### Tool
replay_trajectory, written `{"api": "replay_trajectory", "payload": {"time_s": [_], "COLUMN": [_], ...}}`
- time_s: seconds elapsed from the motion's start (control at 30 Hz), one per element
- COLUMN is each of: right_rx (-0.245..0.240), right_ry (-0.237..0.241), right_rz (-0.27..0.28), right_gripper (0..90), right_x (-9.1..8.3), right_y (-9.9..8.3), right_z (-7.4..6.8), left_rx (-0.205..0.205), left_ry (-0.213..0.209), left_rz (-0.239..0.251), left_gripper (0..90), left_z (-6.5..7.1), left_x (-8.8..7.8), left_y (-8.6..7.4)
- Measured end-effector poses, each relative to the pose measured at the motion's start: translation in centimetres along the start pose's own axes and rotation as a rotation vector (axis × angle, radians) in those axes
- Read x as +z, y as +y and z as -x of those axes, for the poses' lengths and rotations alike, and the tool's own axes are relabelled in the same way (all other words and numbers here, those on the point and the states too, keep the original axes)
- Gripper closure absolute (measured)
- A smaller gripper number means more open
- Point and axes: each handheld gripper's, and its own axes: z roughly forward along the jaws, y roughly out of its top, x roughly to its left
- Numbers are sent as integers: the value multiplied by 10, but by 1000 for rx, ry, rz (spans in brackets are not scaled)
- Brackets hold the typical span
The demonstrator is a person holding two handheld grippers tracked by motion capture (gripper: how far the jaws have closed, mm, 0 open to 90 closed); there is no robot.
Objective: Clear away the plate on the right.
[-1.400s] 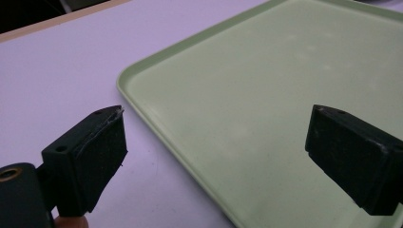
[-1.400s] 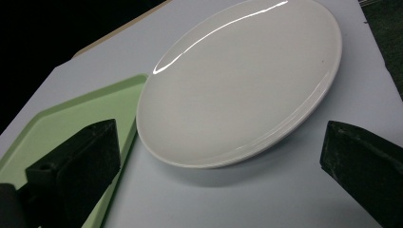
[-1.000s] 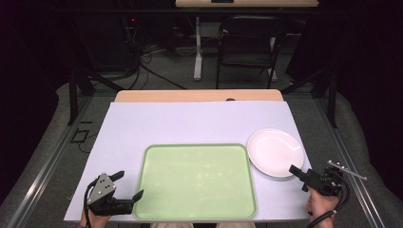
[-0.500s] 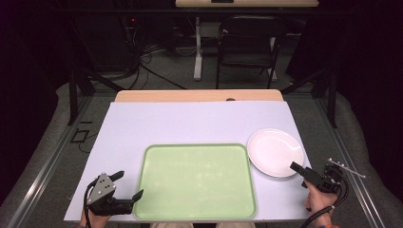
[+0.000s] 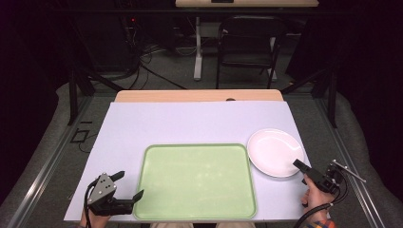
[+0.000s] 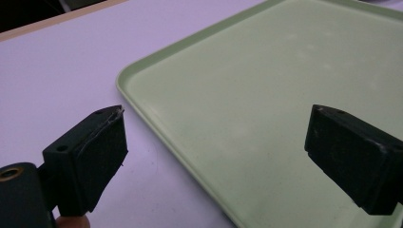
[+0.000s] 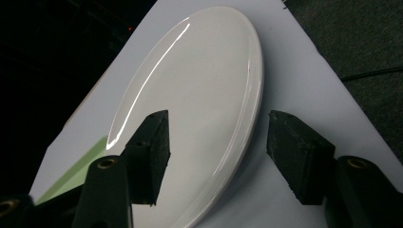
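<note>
The white plate [image 7: 199, 90] rim is straddled by the right gripper [image 7: 216, 142], jaws just narrowing, not yet pinching; the rim should be seated deep before closing.

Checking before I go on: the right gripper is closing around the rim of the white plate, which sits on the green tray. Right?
Not quite. The white plate sits on the table cover beside the green tray, as the high view shows. The right gripper, jaws just closing, does straddle its rim.
</note>
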Motion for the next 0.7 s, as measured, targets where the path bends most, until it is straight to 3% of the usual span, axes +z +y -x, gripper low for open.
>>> {"api": "replay_trajectory", "payload": {"time_s": [0.07, 0.43, 0.7], "right_rx": [38, 117, 172], "right_ry": [-2, -25, -45], "right_rz": [16, 54, 113], "right_gripper": [429, 481, 518], "right_x": [2, 11, 19], "right_y": [0, -1, -3], "right_z": [1, -3, -5], "left_rx": [0, -2, -1], "left_ry": [2, 5, 8], "left_rz": [0, 2, 5], "left_gripper": [67, 69, 71], "left_z": [0, -1, -1], "left_x": [0, 0, -1], "left_y": [0, 0, 0]}}
